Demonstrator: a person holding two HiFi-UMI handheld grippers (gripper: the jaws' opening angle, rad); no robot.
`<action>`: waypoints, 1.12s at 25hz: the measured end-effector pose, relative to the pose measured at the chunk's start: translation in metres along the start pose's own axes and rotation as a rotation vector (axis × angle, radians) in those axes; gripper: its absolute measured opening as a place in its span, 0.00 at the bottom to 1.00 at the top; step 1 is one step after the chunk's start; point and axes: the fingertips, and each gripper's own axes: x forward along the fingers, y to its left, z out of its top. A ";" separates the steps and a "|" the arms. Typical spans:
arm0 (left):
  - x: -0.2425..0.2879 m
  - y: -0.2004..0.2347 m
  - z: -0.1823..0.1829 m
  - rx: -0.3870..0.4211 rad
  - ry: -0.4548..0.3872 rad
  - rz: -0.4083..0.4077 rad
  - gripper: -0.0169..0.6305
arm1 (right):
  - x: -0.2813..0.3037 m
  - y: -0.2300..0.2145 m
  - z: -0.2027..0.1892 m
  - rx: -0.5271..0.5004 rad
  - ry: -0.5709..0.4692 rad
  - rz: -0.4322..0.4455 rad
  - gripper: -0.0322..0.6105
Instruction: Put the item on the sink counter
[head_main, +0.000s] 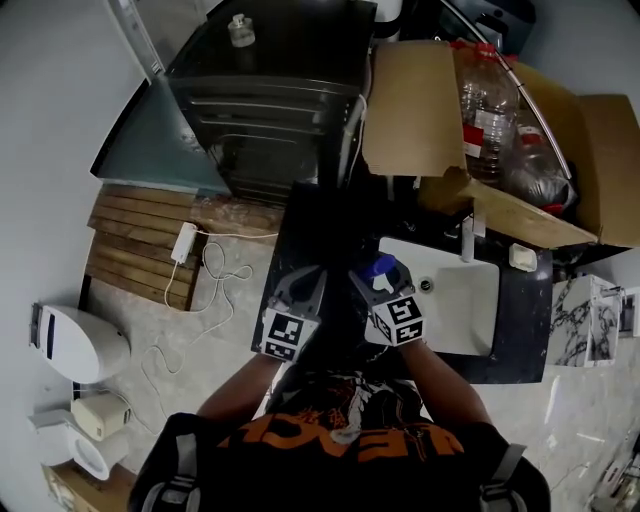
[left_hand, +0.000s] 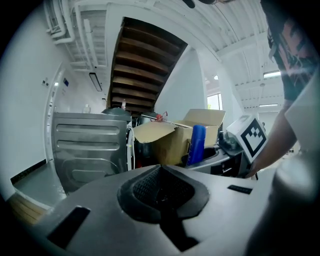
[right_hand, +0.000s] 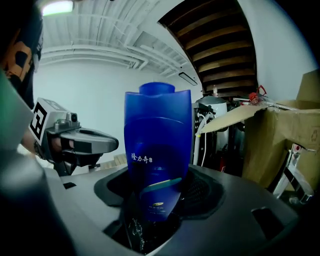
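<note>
Blue bottle (right_hand: 157, 145) stands upright, squeezed tight in the right gripper (head_main: 380, 288), over the left edge of the white sink (head_main: 468, 322). Both arms reach forward, side by side, tipped slightly down. Left gripper (head_main: 303, 292) is pinched closed, holding nothing.

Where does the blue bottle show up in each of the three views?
Head view: blue bottle just right of centre, at the sink's left rim.
Left gripper view: blue bottle right of centre, before the cardboard box.
Right gripper view: blue bottle dead centre, between the jaws.
Shared landmark: cardboard box, in all three.
</note>
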 end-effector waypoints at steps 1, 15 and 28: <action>0.001 0.000 0.002 -0.001 -0.004 -0.005 0.05 | 0.003 -0.001 -0.003 -0.002 0.007 -0.002 0.50; 0.019 0.014 -0.010 -0.021 0.020 0.002 0.05 | 0.041 -0.009 -0.034 -0.011 0.106 -0.009 0.50; 0.049 0.009 -0.011 -0.036 0.033 -0.030 0.05 | 0.048 -0.008 -0.039 -0.022 0.078 0.026 0.50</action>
